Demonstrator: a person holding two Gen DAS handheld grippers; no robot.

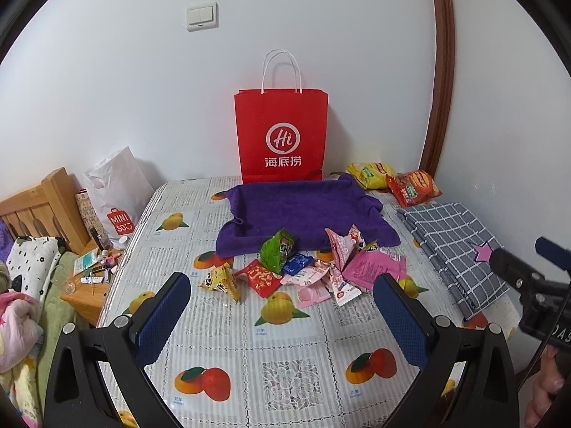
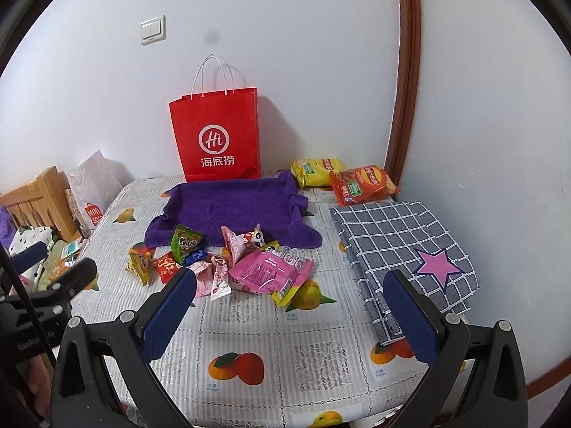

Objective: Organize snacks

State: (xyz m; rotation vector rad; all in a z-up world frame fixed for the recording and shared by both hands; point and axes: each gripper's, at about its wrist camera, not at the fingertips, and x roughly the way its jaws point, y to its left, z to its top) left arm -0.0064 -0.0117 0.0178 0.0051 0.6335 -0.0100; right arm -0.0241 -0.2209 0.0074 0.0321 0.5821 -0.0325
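Both my left gripper (image 1: 282,306) and right gripper (image 2: 291,306) hang wide and empty above the tablecloth (image 1: 285,339), snack pile (image 1: 303,271) just beyond by the purple towel (image 1: 303,214), so I'd pinch one packet by its edge.

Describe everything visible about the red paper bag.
The red bag stands upright at the far edge of the table, its back against the white wall. It looks like stiff paper, with two white twisted-cord handles sticking up, a white round "Hi" logo and three white Chinese characters on the front. Its mouth is slightly open; contents cannot be seen. The purple towel lies against its base.
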